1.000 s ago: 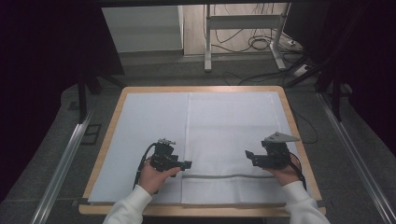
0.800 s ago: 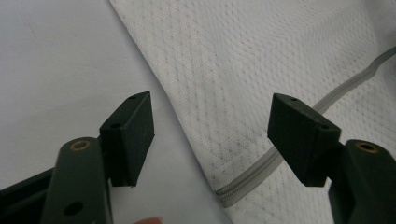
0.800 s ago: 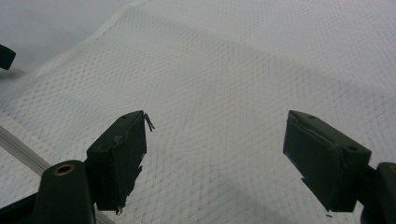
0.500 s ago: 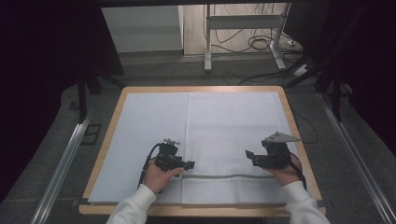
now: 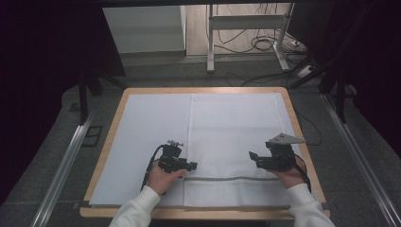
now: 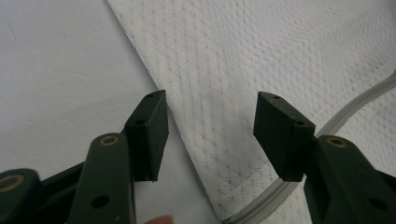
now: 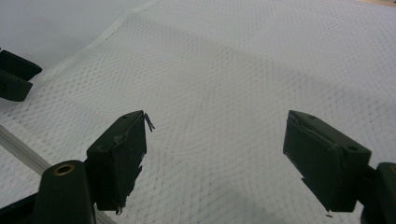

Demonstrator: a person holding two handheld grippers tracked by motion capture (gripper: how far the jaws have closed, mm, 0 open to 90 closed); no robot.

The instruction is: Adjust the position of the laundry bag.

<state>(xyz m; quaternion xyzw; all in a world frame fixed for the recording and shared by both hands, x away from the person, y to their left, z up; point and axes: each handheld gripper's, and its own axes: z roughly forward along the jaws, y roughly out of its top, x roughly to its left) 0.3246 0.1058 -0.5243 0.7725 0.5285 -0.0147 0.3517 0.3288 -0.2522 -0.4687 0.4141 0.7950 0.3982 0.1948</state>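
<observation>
White mesh cloth [image 5: 236, 137] edge between open left hand-held gripper [image 6: 210, 135] jaws

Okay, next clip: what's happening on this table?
A person works on a white mesh cloth spread over a wooden table, with tongs in each hand. The left tongs straddle the cloth's left edge near its grey trim; their jaws have just been closing but are not pinching it yet. The right tongs hover open above the cloth's right side, holding nothing.
</observation>
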